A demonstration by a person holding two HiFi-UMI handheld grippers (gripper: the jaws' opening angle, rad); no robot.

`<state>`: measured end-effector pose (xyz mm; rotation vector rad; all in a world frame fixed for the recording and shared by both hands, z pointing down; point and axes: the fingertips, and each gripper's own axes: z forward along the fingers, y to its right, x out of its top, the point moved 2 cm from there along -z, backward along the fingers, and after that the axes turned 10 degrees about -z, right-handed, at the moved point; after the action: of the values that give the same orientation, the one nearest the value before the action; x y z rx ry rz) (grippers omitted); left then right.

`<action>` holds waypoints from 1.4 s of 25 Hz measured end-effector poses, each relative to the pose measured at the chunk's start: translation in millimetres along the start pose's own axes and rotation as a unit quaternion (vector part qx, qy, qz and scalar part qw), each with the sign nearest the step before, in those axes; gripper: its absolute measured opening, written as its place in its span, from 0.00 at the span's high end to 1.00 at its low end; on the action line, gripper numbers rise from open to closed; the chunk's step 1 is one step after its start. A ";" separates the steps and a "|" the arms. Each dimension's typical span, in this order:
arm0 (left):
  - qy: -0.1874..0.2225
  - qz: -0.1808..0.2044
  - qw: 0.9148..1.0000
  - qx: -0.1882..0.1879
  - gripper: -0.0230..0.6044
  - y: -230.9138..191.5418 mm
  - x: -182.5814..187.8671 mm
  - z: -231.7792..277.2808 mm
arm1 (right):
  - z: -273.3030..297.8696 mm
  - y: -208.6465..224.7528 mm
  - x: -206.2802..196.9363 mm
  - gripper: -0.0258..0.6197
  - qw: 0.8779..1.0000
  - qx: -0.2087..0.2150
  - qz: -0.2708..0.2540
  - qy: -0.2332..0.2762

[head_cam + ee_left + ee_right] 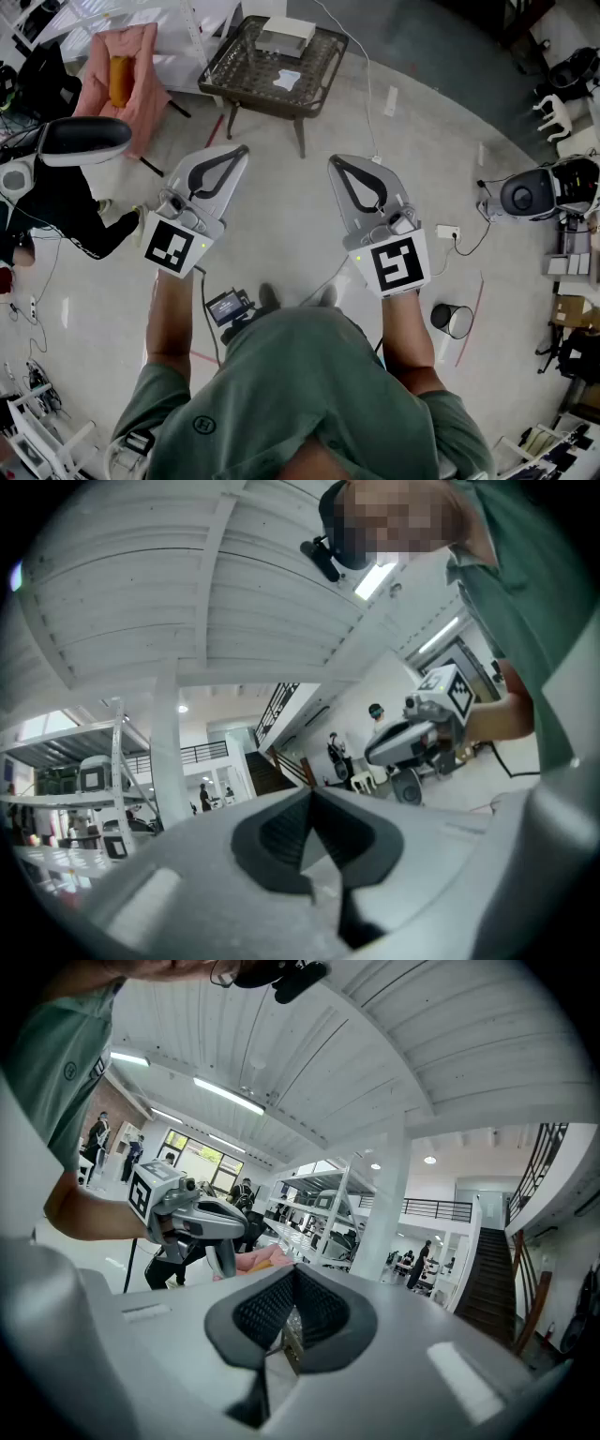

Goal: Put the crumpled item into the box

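Note:
A white crumpled item (pixel 287 80) lies on a dark wire-mesh table (pixel 234 66) at the far side of the floor. Just behind it on that table sits a flat white box (pixel 285 36). The person stands well short of the table and holds both grippers out at chest height. My left gripper (pixel 242 150) is shut and holds nothing, its tips meeting in the left gripper view (pixel 311 792). My right gripper (pixel 336 161) is also shut and bare, as the right gripper view (pixel 293 1271) shows. Both point up and away from the table.
A pink-draped chair (pixel 127 66) with an orange object stands left of the table. A person in black (pixel 56 202) is at the far left. At the right are a grey machine (pixel 539 192), a small black bin (pixel 452 320) and cables on the floor.

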<state>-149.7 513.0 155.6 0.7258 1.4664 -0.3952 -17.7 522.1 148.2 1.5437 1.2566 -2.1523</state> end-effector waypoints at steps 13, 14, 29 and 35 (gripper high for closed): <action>0.002 -0.004 1.000 -0.004 0.96 3.6 1.5 -0.6 | -1.0 -0.8 -0.7 0.95 1.000 -0.001 0.007 -0.004; 0.003 -0.004 1.000 -0.003 0.96 3.8 1.7 -0.8 | -1.0 -0.9 -0.8 0.95 1.000 0.000 0.007 -0.005; 0.001 -0.014 1.000 -0.016 0.96 7.9 2.2 0.9 | -6.4 7.6 -1.6 0.95 0.998 -0.022 0.056 0.006; 0.014 -0.015 1.000 -0.019 0.96 1.2 4.9 -17.1 | -4.8 -7.4 7.5 0.95 0.997 -0.029 0.065 0.006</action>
<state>-161.4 526.0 151.9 0.6825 1.5097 -0.3809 -22.1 532.4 145.2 1.5715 1.1772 -2.0104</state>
